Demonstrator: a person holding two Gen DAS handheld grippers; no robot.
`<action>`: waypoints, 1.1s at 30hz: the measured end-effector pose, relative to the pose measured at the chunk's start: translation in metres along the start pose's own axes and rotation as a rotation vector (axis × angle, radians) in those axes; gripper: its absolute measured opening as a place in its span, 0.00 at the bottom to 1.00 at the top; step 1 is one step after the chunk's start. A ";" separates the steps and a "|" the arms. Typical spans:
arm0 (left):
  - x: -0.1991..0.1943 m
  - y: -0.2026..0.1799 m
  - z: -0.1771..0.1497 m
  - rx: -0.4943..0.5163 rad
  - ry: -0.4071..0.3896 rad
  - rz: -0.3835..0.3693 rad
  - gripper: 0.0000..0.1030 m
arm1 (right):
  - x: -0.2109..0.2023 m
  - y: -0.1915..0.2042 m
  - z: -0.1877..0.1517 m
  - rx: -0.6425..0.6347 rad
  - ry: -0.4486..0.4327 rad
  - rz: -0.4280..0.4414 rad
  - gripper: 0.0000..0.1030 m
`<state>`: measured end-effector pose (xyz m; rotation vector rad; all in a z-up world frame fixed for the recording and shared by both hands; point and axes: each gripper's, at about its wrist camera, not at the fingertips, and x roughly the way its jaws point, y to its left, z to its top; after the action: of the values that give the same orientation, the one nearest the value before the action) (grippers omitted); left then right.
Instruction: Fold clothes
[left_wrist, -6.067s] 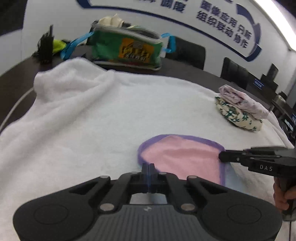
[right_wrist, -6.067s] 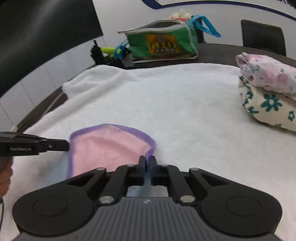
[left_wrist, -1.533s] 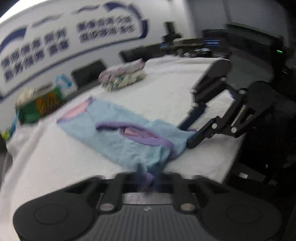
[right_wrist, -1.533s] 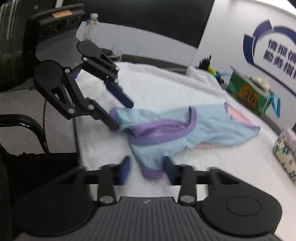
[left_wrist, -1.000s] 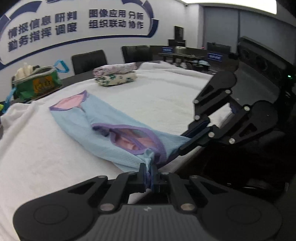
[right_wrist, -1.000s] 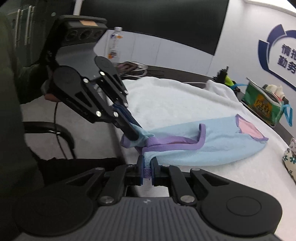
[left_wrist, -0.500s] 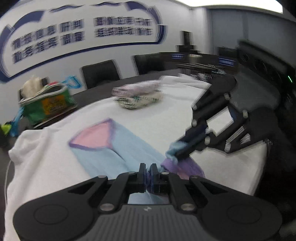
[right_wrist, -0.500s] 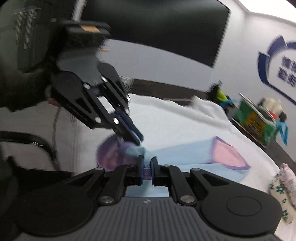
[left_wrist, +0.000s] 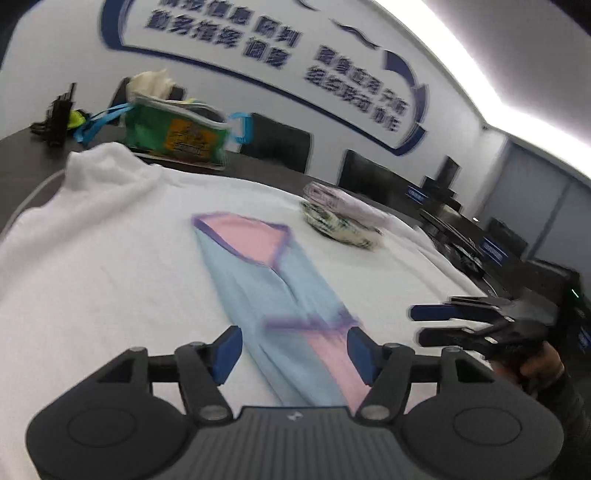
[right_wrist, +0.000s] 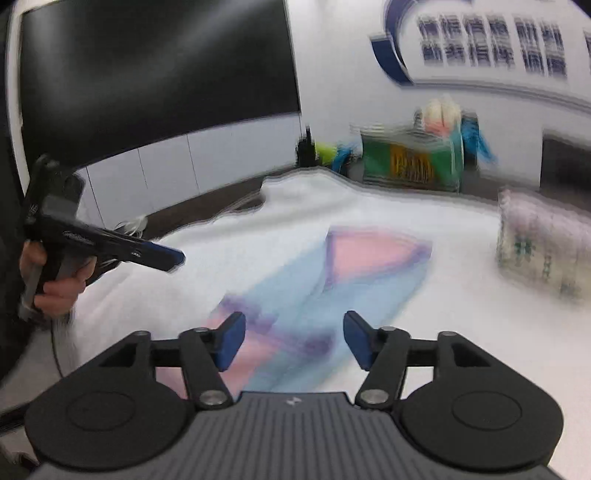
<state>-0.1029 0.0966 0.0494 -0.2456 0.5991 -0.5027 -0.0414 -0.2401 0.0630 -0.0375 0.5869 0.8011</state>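
Both claws, left (left_wrist: 293, 350) and right (right_wrist: 293, 339), pinched on the garment (left_wrist: 266, 280) a second ago, are opening empty above its near end: this fold is laid.

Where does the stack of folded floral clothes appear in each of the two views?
Left wrist view: the stack lies right of centre, beyond the blue garment.
Right wrist view: the stack is at the right edge, blurred.
Shared landmark: the green bag at the far table edge.

Folded stack (left_wrist: 341, 218) right, green bag (left_wrist: 177, 134) behind
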 end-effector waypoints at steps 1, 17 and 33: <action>-0.002 -0.009 -0.011 0.029 0.008 -0.002 0.60 | -0.001 0.004 -0.011 0.033 0.019 -0.010 0.59; 0.032 -0.045 -0.052 0.383 0.097 0.030 0.48 | 0.019 0.049 -0.055 -0.273 0.055 0.028 0.56; 0.016 -0.045 -0.046 0.374 0.102 -0.030 0.03 | 0.012 0.056 -0.053 -0.308 0.093 0.139 0.01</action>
<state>-0.1357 0.0470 0.0212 0.1265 0.5894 -0.6482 -0.0984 -0.2061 0.0227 -0.3204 0.5539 1.0236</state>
